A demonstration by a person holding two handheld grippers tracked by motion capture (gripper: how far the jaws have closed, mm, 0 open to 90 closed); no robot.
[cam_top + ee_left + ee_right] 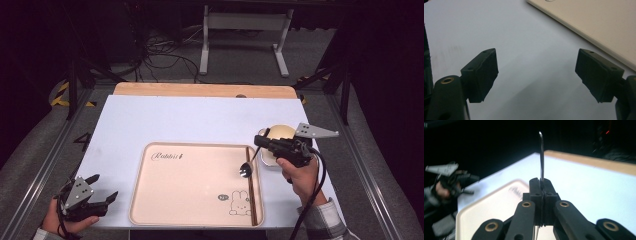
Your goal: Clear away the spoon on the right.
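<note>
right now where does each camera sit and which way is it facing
High view: above the person's side, looking forward and down on the table; both hands enter from the bottom, left tool open, right tool clamping a spoon over the tray.
Left gripper view: rides the left tool, looking down along its spread jaws at bare table and a tray corner.
Right gripper view: rides the right tool, looking across the table along the spoon's handle.
Shared: the right gripper view and high view both show the left tool.

My two grippers, the left gripper [102, 192] and the right gripper [258, 140], are black, with brass-ringed pivots behind the jaws, a grey three-cornered plate on top, trailing black cable, and plaid cuffs behind.
</note>
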